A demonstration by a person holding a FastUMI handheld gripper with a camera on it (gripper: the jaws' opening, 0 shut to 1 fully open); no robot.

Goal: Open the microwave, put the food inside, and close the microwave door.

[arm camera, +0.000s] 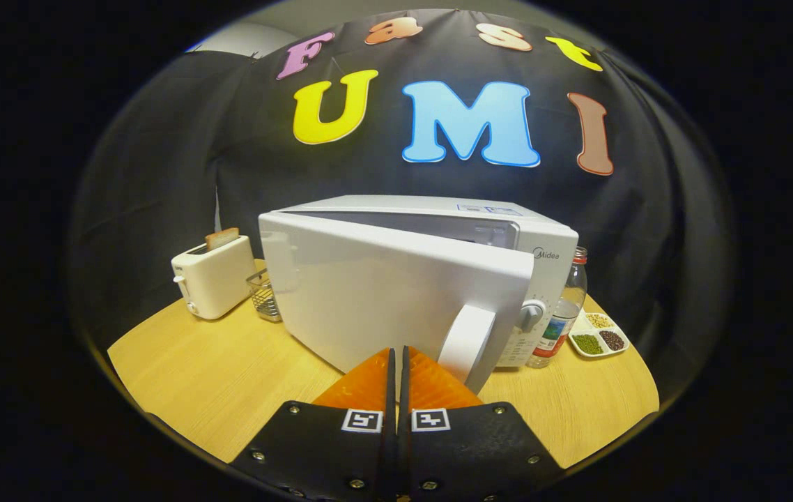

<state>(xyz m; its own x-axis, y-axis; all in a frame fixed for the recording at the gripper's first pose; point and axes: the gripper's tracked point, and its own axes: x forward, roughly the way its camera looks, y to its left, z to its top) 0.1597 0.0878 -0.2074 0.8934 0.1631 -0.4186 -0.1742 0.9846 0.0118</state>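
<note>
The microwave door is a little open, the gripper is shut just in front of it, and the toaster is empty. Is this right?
Not quite. The toaster holds a slice of bread, as the gripper view shows. The rest stands: the microwave door is ajar and the gripper is shut before it.

The hand-held gripper (396,352), fingers closed together and empty, points at the white microwave's (543,244) partly open door (382,300) on the round wooden desk (215,376).

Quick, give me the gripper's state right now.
Gripper: shut, fingers together with nothing between them, tips at the microwave door, which stands ajar.
</note>
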